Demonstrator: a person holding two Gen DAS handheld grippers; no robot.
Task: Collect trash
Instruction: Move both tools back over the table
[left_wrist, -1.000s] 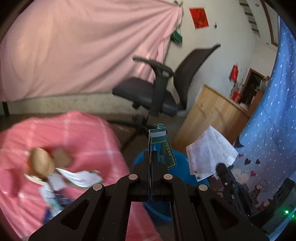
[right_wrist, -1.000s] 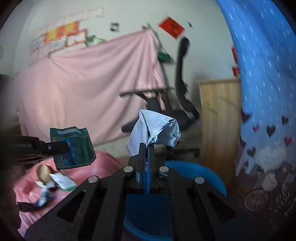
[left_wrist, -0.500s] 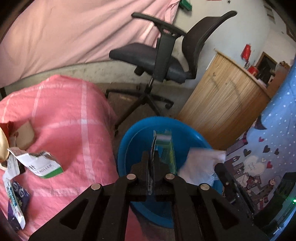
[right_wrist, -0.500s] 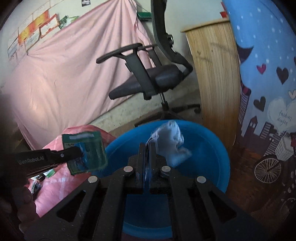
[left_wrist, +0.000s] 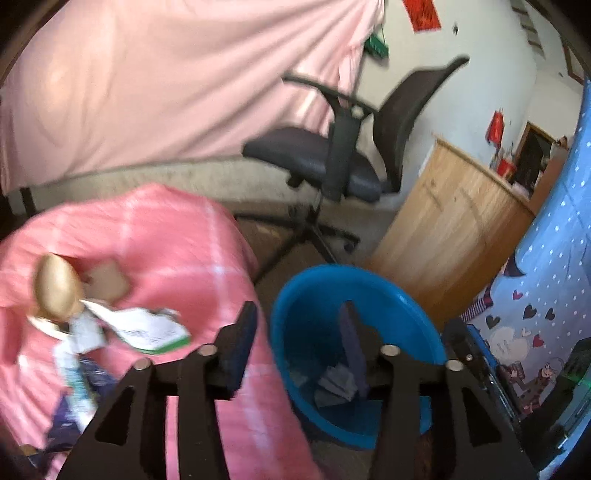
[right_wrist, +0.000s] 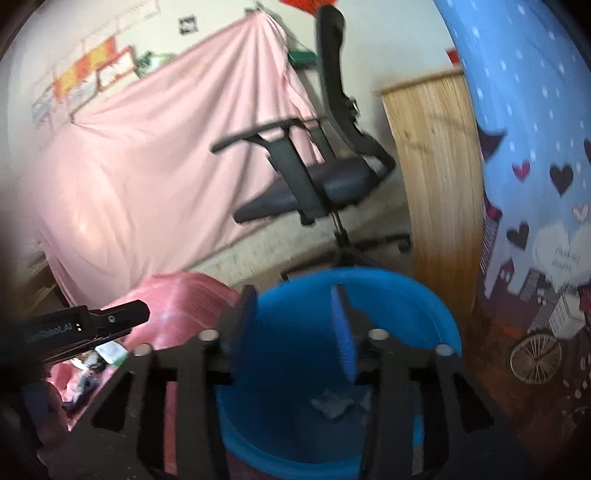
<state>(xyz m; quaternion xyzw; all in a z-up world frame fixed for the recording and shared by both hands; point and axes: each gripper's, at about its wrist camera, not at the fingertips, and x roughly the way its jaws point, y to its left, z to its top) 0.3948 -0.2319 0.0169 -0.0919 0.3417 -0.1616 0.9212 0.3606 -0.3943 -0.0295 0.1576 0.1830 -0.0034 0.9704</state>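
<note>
A blue plastic bin (left_wrist: 369, 295) stands on the floor beside a table with a pink cloth (left_wrist: 166, 236). Crumpled trash (left_wrist: 338, 384) lies at its bottom, also seen in the right wrist view (right_wrist: 332, 404). My left gripper (left_wrist: 297, 332) is open and empty at the bin's left rim. My right gripper (right_wrist: 295, 317) is open and empty over the bin (right_wrist: 406, 291). On the cloth lie a gold egg-shaped piece (left_wrist: 55, 288), a white and green wrapper (left_wrist: 147, 332), a brown scrap (left_wrist: 107, 284) and darker wrappers (left_wrist: 77, 398).
A black office chair (left_wrist: 332, 162) stands behind the bin. A wooden cabinet (left_wrist: 454, 240) is to its right, with a blue patterned curtain (left_wrist: 554, 295) beyond. A pink sheet (left_wrist: 166, 92) hangs along the back wall.
Both grippers have opened. The green packet and the white crumpled piece have dropped out of them into the bin. Both views have tilted up a little.
</note>
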